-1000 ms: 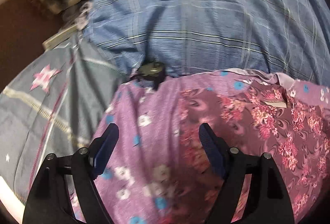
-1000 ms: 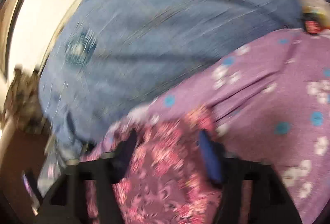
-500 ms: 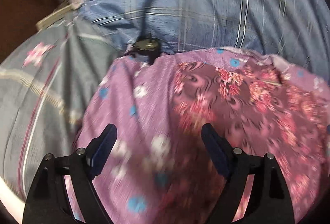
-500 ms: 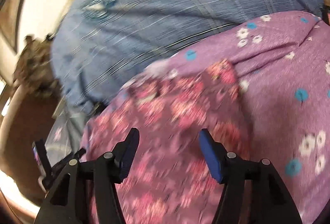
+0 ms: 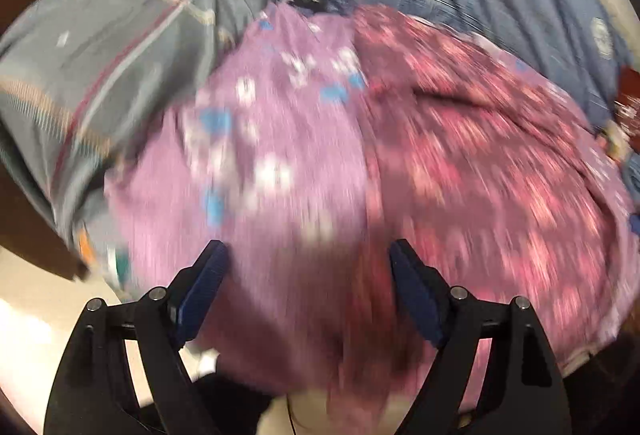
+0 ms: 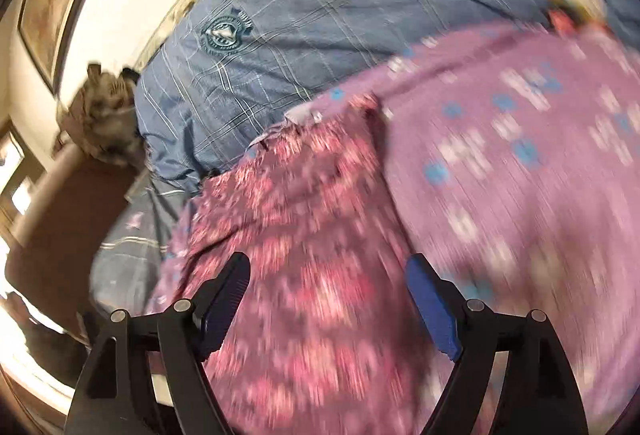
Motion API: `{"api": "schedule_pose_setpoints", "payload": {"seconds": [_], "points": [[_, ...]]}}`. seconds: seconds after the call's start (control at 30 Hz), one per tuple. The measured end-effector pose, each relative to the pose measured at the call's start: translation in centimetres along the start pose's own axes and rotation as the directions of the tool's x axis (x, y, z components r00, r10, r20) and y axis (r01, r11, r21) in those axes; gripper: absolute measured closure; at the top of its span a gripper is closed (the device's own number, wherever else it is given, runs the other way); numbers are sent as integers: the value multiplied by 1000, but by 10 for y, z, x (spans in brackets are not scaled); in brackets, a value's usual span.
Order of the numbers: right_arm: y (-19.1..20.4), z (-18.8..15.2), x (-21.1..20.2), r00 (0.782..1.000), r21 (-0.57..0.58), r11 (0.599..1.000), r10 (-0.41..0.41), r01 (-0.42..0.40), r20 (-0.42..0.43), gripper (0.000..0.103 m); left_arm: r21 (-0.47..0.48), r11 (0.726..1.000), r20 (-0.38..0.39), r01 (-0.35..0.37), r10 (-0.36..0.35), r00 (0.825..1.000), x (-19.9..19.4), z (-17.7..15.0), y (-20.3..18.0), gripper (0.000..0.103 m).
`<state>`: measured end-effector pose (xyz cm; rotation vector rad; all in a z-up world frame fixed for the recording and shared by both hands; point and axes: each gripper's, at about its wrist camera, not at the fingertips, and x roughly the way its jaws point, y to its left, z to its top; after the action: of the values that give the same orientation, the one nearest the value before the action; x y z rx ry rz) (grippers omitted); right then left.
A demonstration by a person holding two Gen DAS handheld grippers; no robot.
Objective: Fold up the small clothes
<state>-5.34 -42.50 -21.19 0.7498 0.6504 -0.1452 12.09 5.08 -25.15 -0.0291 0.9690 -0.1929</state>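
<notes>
While both sets of tongs, left [image 5: 306, 285] and right [image 6: 328, 297], hang spread wide holding nothing, the purple floral garment [image 5: 304, 155] lies spread just ahead, under their tips.

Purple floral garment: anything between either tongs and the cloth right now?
Nothing visible. The left tongs and right tongs are both open directly over the purple floral garment, only air between. Motion blur hides finer detail.

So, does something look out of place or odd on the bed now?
Nothing damaged. The purple floral garment lies rumpled over the blue plaid cover, its darker pink-patterned part bunched. Both views are blurred.
</notes>
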Motion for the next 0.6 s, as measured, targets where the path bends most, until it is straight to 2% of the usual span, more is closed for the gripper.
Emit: {"api": "schedule_pose_setpoints", "payload": {"seconds": [0.07,0.1,0.13,0.27,0.33,0.37,0.4,0.43,0.47,0.53,0.6], "points": [[-15,-27,-12,998,57,998,13,-10,-61,21,34,999,-29,33,-32,999,-8,-28,-1,45],[-22,-41,-16,995,78,997,24,-17,-96,21,46,998,-47,50,-48,998,-11,-42,-5,63],[-25,-56,-21,991,80,997,27,-17,-135,21,52,996,-64,70,-67,996,-13,-51,-6,70],[-11,-98,-22,977,39,999,14,-6,-212,21,11,995,-117,94,-92,989,-13,-82,-7,70],[-4,-111,-10,962,35,999,-14,25,-273,21,-53,995,-154,90,-97,983,-10,-90,-4,55],[-2,-116,-5,955,34,998,-37,49,-293,21,-76,993,-168,89,-101,981,-9,-92,-4,53],[0,-121,1,946,26,995,-79,91,-314,21,-87,993,-171,81,-95,981,-8,-94,-5,45],[3,-126,6,936,14,991,-122,134,-331,21,-94,994,-169,55,-71,983,-9,-96,-6,32],[6,-130,13,928,8,987,-150,162,-342,21,-103,994,-163,28,-45,986,-10,-99,-6,29],[11,-141,28,906,-1,976,-203,218,-371,22,-117,993,-143,22,-39,989,-12,-102,-8,27],[14,-151,42,883,-32,958,-276,286,-380,22,-113,993,-163,13,-32,986,-6,-103,-14,27]]}}
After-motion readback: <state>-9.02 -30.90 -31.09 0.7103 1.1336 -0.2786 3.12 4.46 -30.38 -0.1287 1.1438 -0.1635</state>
